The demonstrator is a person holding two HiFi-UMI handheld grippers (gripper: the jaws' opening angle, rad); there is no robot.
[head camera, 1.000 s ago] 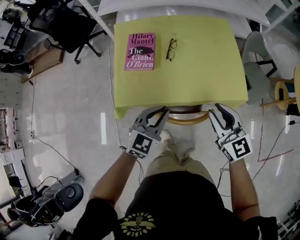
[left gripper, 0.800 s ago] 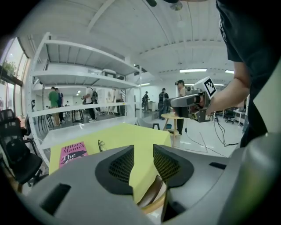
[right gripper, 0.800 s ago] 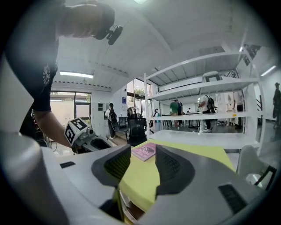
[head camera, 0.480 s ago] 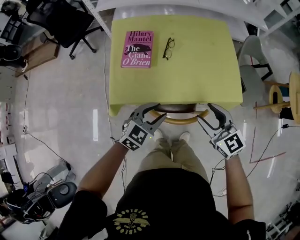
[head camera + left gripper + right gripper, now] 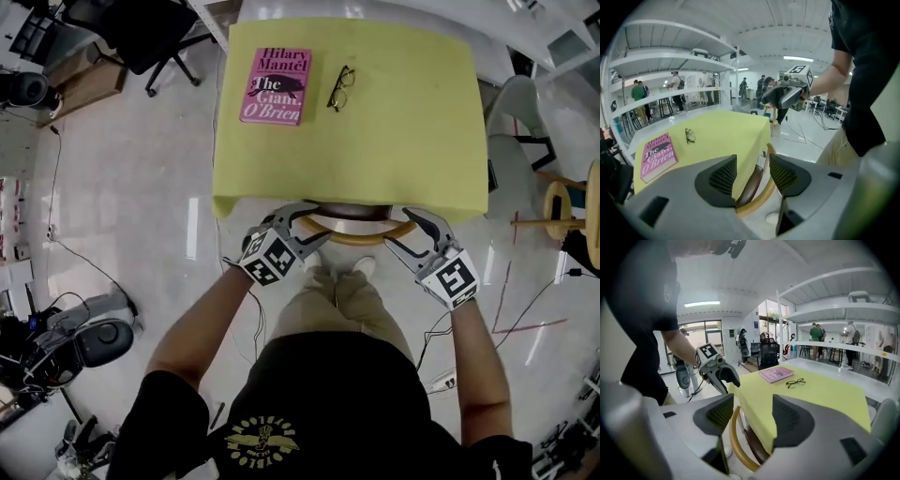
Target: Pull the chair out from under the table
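Chair (image 5: pixel 358 239) was tucked under the table (image 5: pixel 403 141), only its curved wooden back rail and a bit of seat poking out at the near edge. Left gripper (image 5: pixel 314 225) and right gripper (image 5: pixel 401 230) were both released. Their jaws had just been opening, and each had the rail lined up in its gap with the pads not yet on it. To do the grasp well, I judged each gripper should slide on over the rail, one toward each end, and clamp wood only. The yellow cloth (image 5: pixel 281 202) hung right beside the pads, and pinching it would likely drag the tabletop things. Then clamp both evenly and pull straight back and level, with the person stepping back too (feet were just behind the chair). Counts: one chair under the table, one table, one cloth, one pink book (image 5: pixel 275 86), one pair of glasses (image 5: pixel 341 87) and two grippers.
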